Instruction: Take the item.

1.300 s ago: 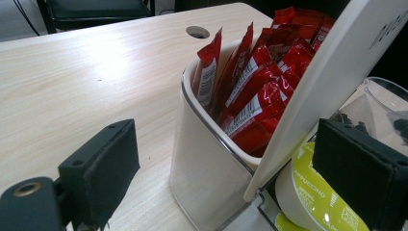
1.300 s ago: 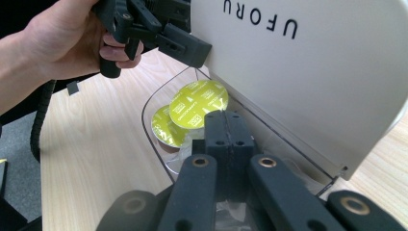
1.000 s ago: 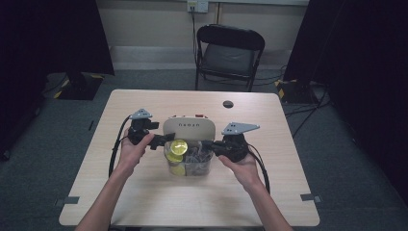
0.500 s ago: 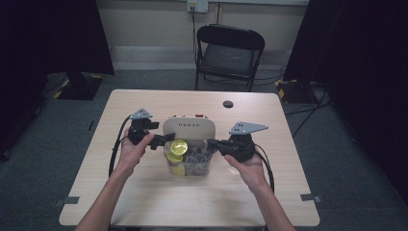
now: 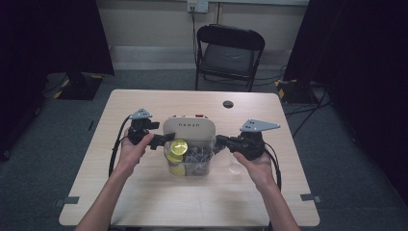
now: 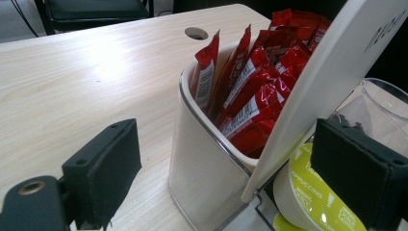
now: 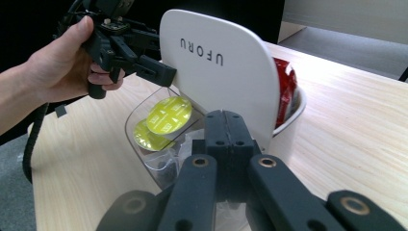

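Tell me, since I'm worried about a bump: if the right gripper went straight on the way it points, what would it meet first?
Most likely the clear bin holding the green capsules, just ahead of the shut right gripper. The white UFORU panel rises close behind; depth is hard to judge.

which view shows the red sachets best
The left gripper view: the red sachets stand upright in the white holder, close enough to see barcodes. The right gripper view shows a red sliver behind the white panel; the high view shows tiny red tips.
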The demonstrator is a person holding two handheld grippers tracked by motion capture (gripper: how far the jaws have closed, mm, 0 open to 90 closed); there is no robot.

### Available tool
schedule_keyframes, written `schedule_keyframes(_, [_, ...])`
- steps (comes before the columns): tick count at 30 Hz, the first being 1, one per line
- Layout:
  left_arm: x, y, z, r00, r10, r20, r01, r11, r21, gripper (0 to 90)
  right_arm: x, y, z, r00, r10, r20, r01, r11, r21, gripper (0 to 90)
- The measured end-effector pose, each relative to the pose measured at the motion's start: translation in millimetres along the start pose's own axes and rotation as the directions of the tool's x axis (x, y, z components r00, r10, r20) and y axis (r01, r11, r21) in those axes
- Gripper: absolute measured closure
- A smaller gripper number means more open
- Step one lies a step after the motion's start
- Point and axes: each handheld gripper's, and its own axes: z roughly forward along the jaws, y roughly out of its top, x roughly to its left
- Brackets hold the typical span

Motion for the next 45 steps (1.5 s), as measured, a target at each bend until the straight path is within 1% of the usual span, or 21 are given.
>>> schedule_keyframes(2, [0.5,1.2,-1.5,1.0000,0.006,-0.004,-0.006,1.0000,0.006,9.9,-2.4,0.8,-0.6,1.0000,0.004,0.004,-0.004,1.000,-0.006,90.0])
schedule_keyframes(3, [-0.2,1.3,-1.5,1.0000,0.001,-0.002,-0.001,1.0000,-0.002,10.0,-3.4,1.2,-1.0,1.0000,0.003,0.007,-0.003,1.000,-0.002,90.0])
schedule_keyframes(6, [0.9,1.3,-1.5,1.0000,0.002,0.003,-0.002,1.0000,-0.002,10.0,-5.5,1.2,-2.8,0.9999,0.004,0.015,-0.004,1.000,-0.001,90.0])
schedule_keyframes(10, [0.3,1.4,-2.1,1.0000,0.002,0.000,-0.002,1.0000,-0.006,10.2,-9.3,-1.9,-6.0,0.9993,0.011,0.037,-0.011,1.000,0.004,90.0])
schedule_keyframes(12, [-0.2,1.7,-2.7,1.0000,0.001,0.000,-0.001,0.9999,-0.013,10.8,-11.0,-3.9,-7.7,0.9989,0.017,0.044,-0.017,1.000,0.004,90.0])
schedule_keyframes(19, [-0.1,1.6,-2.4,1.0000,-0.002,0.003,0.002,0.9999,-0.013,10.9,-15.9,-8.6,-14.5,0.9977,0.021,0.065,-0.022,1.000,0.010,90.0])
schedule_keyframes(21, [-0.1,1.5,-2.3,1.0000,0.000,0.002,0.000,0.9999,-0.011,10.9,-17.9,-10.2,-16.7,0.9969,0.027,0.073,-0.028,1.000,0.009,90.0])
schedule_keyframes(22, [0.4,1.6,-2.7,1.0000,0.007,-0.002,-0.007,1.0000,-0.003,10.9,-19.1,-11.1,-17.8,0.9965,0.028,0.078,-0.029,1.000,0.011,90.0])
schedule_keyframes(23, [-0.1,1.6,-2.6,1.0000,0.002,-0.003,-0.002,1.0000,-0.005,10.8,-20.3,-12.2,-18.5,0.9962,0.030,0.082,-0.031,0.999,0.013,90.0])
schedule_keyframes(26, [0.3,1.4,-2.6,1.0000,0.008,-0.001,-0.008,1.0000,-0.006,10.9,-23.8,-16.3,-20.4,0.9951,0.036,0.092,-0.038,0.999,0.021,90.0])
schedule_keyframes(27, [-0.2,1.3,-2.3,1.0000,0.002,0.000,-0.002,0.9999,-0.010,10.9,-24.8,-17.6,-21.1,0.9948,0.040,0.094,-0.042,0.999,0.023,90.0])
schedule_keyframes(31, [-0.1,1.0,-2.0,1.0000,0.002,0.001,-0.002,1.0000,-0.010,10.9,-28.9,-22.6,-23.3,0.9921,0.046,0.117,-0.050,0.998,0.031,90.0])
schedule_keyframes(35, [0.5,0.6,-1.6,1.0000,0.003,0.005,-0.003,1.0000,-0.006,10.9,-31.9,-26.6,-25.8,0.9903,0.050,0.130,-0.055,0.998,0.038,90.0])
schedule_keyframes(36, [0.4,0.8,-1.9,1.0000,0.005,0.000,-0.005,1.0000,0.000,10.9,-33.0,-27.6,-26.3,0.9898,0.051,0.133,-0.056,0.998,0.039,90.0])
schedule_keyframes(37, [0.3,0.5,-1.4,1.0000,0.004,0.004,-0.004,1.0000,-0.006,10.9,-33.9,-28.6,-27.0,0.9893,0.053,0.136,-0.059,0.997,0.040,90.0])
schedule_keyframes(45, [-0.9,0.9,-2.1,1.0000,0.004,-0.003,-0.004,1.0000,0.001,11.9,-36.5,-36.3,-28.6,0.9861,0.057,0.156,-0.067,0.996,0.058,90.0])
